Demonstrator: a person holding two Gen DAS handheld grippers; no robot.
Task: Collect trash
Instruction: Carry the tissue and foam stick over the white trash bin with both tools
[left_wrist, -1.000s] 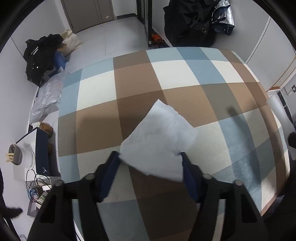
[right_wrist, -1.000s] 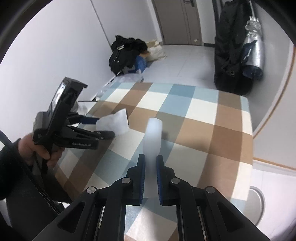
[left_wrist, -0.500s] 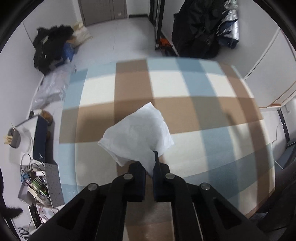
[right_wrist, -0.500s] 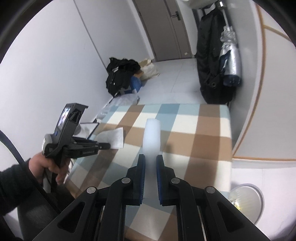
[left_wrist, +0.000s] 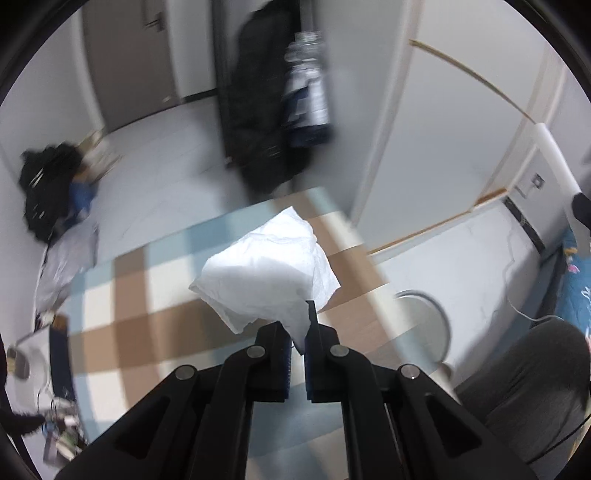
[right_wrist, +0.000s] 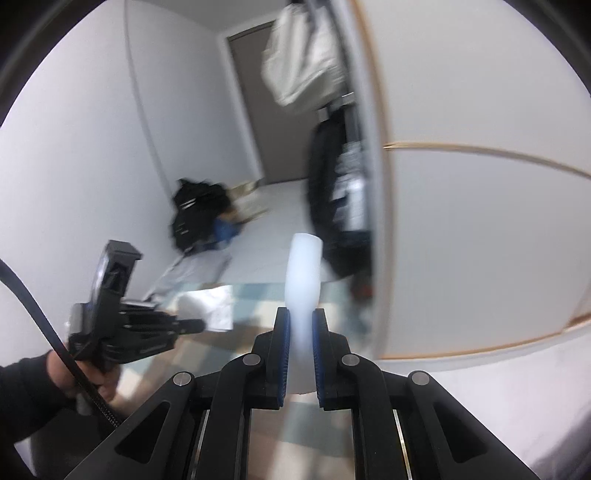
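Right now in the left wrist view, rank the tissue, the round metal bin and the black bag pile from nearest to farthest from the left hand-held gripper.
1. Tissue, pinched in the left hand-held gripper.
2. Round metal bin, floor, right.
3. Black bag pile, far left by the wall.

A thin, creased white tissue (left_wrist: 269, 273), matt and paper-like, is pinched by the matt black plastic left gripper (left_wrist: 299, 328), whose bolts look like dull metal. A smooth, translucent white plastic tube (right_wrist: 303, 280) is clamped between the blue-lined pads (right_wrist: 282, 343) of the right gripper (right_wrist: 300, 332). The checked tablecloth (left_wrist: 147, 332) is seen as soft matt cloth, and a round metal lid (left_wrist: 430, 325) on the floor is noted with a brushed sheen.
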